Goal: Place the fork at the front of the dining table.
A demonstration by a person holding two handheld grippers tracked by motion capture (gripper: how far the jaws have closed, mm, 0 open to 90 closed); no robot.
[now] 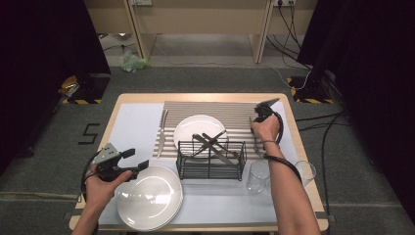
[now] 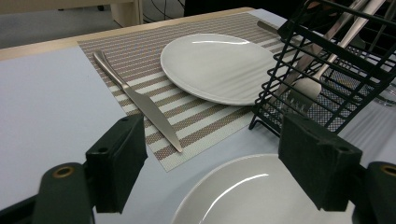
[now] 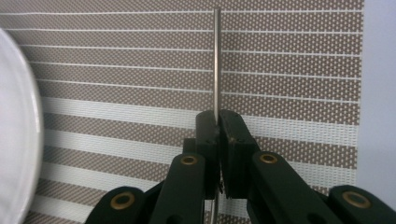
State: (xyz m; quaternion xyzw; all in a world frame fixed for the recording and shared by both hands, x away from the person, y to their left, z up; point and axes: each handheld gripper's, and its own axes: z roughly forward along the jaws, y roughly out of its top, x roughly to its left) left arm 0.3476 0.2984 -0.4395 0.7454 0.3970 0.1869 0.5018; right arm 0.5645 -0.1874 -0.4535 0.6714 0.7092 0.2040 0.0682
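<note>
Left gripper (image 1: pixel 132 161) near table edge, jaws spread wide, nothing between them; hovers over rim of the near white plate (image 1: pixel 149 198). Black wire rack (image 1: pixel 211 159) beyond it holds cutlery. Right gripper (image 3: pixel 218 122) farther out over the striped placemat (image 3: pixel 280 70), jaws pinched tight on a thin metal utensil (image 3: pixel 217 60), held edge-on; which kind, cannot tell. Knife (image 1: pixel 161 132) lies left of the far plate (image 1: pixel 198 127). No readable writing on the table items.

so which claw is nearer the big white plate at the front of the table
Left. The left claw hovers open right over the rim of the big white round plate; the right claw is across the table on the striped placemat, shut on a thin metal utensil.
</note>
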